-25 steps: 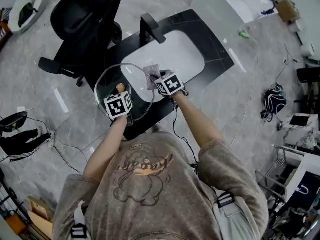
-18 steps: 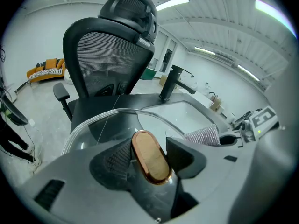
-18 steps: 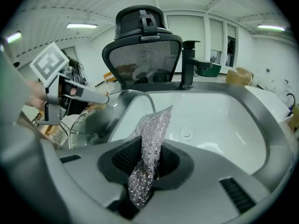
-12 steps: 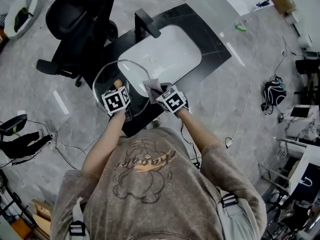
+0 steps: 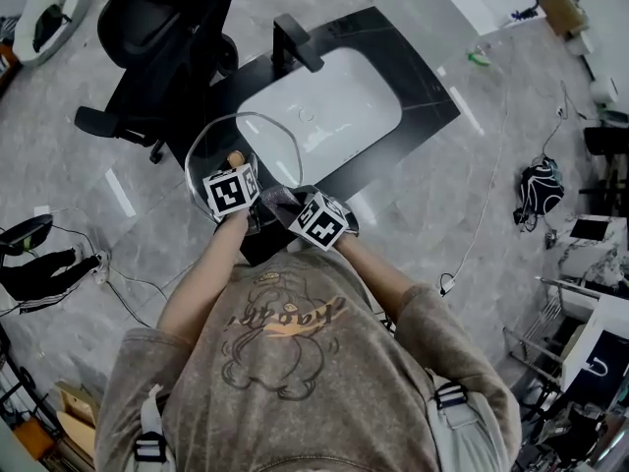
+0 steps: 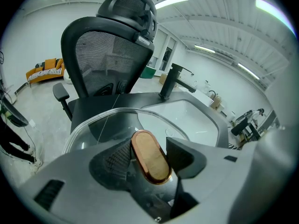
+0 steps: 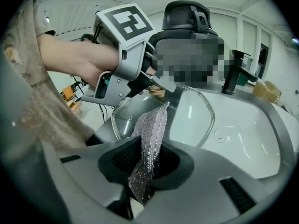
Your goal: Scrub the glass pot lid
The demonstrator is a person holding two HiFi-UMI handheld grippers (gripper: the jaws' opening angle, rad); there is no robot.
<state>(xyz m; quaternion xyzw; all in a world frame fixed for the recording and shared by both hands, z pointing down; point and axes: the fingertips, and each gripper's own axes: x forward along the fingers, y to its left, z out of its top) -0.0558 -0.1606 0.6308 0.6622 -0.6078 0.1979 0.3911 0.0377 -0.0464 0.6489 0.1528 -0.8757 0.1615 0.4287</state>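
The left gripper [image 6: 149,158] pinched the wooden knob [image 5: 236,158], holding the glass pot lid [image 5: 267,144] over the counter's [image 5: 418,72] near-left corner. The right gripper [image 7: 148,161] clamped the scouring cloth [image 7: 152,132] (silvery mesh). Flat, firm strokes against a steadied lid seemed wisest.

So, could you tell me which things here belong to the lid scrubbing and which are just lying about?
In use: glass lid, its wooden knob in the left gripper, scrubbing cloth in the right gripper, sink.
Lying about: office chair, black bag.

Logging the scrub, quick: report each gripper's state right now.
Left gripper: jaws closed on the wooden knob of the glass lid.
Right gripper: jaws closed on the sparkly scrub cloth.
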